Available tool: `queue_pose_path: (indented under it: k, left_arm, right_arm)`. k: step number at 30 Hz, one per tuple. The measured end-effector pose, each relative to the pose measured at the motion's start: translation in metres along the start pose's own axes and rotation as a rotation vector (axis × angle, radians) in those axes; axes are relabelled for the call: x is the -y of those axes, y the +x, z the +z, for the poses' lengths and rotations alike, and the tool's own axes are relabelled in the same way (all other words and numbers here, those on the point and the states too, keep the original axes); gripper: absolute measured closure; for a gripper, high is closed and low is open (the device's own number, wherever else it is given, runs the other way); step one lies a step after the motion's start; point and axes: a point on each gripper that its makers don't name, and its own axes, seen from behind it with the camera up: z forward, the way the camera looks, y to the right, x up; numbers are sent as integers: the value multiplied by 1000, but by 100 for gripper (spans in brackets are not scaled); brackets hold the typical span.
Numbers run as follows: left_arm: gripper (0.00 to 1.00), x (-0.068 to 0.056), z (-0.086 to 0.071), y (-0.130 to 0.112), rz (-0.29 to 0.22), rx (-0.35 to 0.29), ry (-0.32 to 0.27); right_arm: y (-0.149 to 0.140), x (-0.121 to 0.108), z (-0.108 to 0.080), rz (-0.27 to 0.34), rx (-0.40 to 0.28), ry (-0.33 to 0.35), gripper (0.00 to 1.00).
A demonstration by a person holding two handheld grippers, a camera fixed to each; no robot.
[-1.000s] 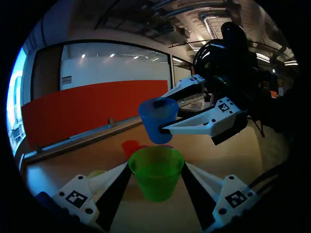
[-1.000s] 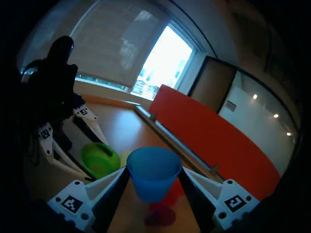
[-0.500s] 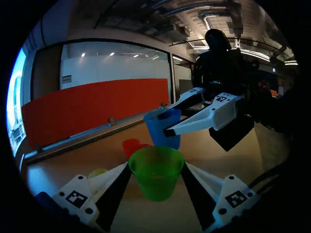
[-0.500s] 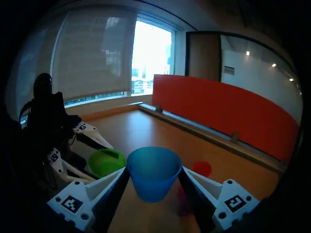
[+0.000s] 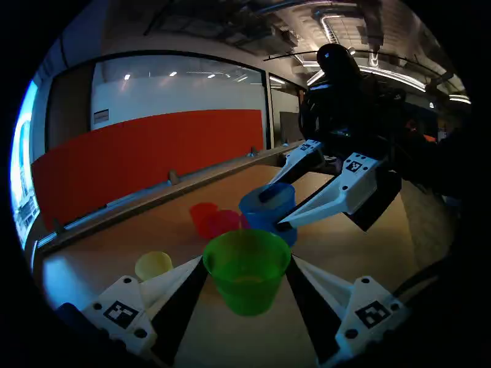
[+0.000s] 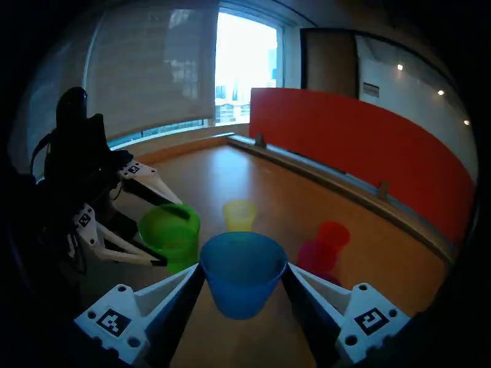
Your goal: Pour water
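Desk [image 5: 368, 245] bears spare cups [image 5: 212, 221]. Your left jaws grip green cup [image 5: 247, 279], right jaws blue cup [image 6: 242, 285]. Pour seems done; set blue down.

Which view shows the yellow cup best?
The right gripper view: the yellow cup stands almost whole on the table, in the open just beyond the blue cup. The left gripper view shows it small and low on the left, with its base hidden behind a finger.
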Motion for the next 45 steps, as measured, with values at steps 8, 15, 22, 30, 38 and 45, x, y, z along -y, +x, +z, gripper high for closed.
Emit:
queue_pose_path:
  k: [8, 15, 22, 30, 38, 45]
  left_arm:
    - [13, -1, 3, -22, 2, 53, -12]
    - [13, -2, 4, -33, -9, 76, -20]
    - [13, -4, 4, -47, -12, 106, -26]
    - [13, -7, 4, -62, -25, 140, -35]
    - [13, -6, 7, -76, -46, 167, -30]
    - [13, -5, 7, -86, -70, 182, -32]
  right_arm:
    - [-13, 7, 3, -15, 23, 28, 9]
    - [-33, 10, 8, -15, 59, 42, 9]
    - [-55, 14, 13, -41, 107, 51, 9]
    - [-78, 18, 19, -69, 159, 63, 9]
    - [-92, 20, 22, -85, 191, 68, 9]
    - [-101, 21, 22, -83, 204, 72, 9]
